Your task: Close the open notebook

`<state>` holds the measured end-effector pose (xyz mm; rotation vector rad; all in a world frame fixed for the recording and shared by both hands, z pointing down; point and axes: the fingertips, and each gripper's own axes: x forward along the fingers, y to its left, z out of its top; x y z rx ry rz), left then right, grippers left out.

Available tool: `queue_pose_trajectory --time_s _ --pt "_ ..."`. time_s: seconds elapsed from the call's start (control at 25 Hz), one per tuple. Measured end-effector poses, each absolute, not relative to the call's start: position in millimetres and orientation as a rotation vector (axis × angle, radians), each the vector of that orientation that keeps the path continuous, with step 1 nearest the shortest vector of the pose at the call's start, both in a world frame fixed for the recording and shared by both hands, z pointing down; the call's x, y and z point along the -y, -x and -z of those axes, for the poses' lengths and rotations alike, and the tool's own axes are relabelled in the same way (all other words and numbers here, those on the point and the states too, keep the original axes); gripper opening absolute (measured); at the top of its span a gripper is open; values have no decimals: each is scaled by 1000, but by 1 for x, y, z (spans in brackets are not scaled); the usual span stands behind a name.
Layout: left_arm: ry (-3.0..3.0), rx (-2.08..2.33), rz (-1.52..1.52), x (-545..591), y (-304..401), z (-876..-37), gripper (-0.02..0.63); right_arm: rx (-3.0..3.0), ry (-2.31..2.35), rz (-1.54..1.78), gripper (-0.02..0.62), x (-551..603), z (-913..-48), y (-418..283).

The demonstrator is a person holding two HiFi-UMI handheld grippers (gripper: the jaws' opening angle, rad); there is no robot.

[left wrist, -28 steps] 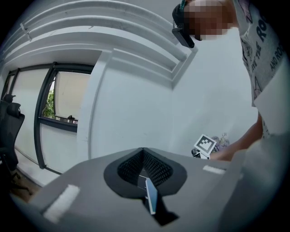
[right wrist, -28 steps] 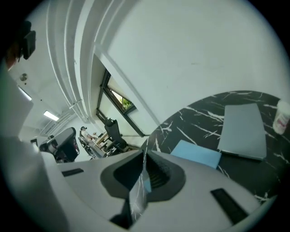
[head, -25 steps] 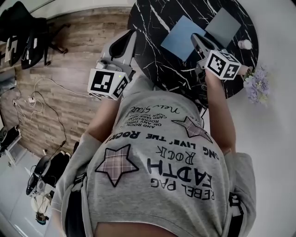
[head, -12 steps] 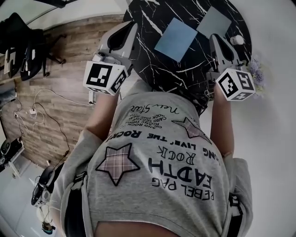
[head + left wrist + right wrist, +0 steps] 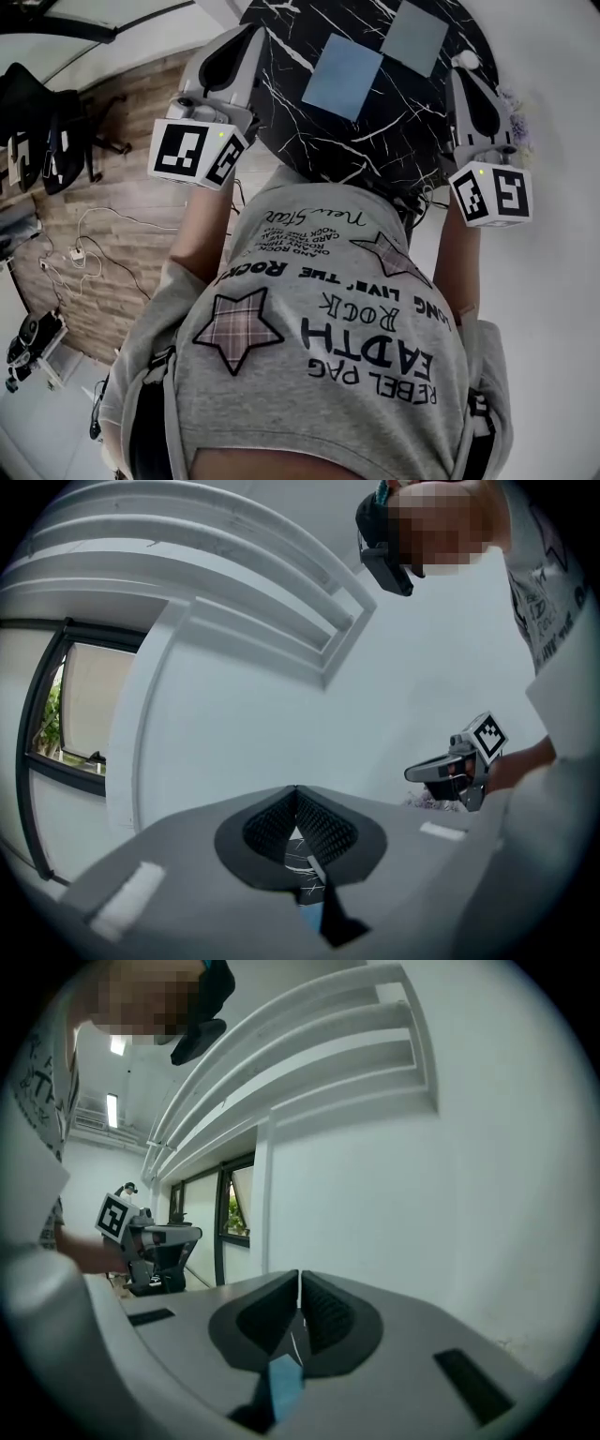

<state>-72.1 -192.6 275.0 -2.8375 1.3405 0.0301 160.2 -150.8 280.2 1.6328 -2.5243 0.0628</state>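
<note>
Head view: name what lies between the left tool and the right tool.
In the head view, a blue notebook and a grey-blue book lie on the black marble table between left tool and right tool.

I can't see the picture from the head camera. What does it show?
A person in a grey T-shirt with stars holds the left gripper and the right gripper up on either side of a round black marble table. A blue notebook and a grey-blue notebook lie flat on it, and neither gripper touches them.
</note>
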Motion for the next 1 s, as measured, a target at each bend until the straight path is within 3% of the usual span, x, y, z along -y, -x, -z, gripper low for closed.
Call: queue_pose_trajectory --time_s 1.0 --pt "2902 -1283 5 204 57 -291 5 2396 -1819 -88 18 115 -272 -197"
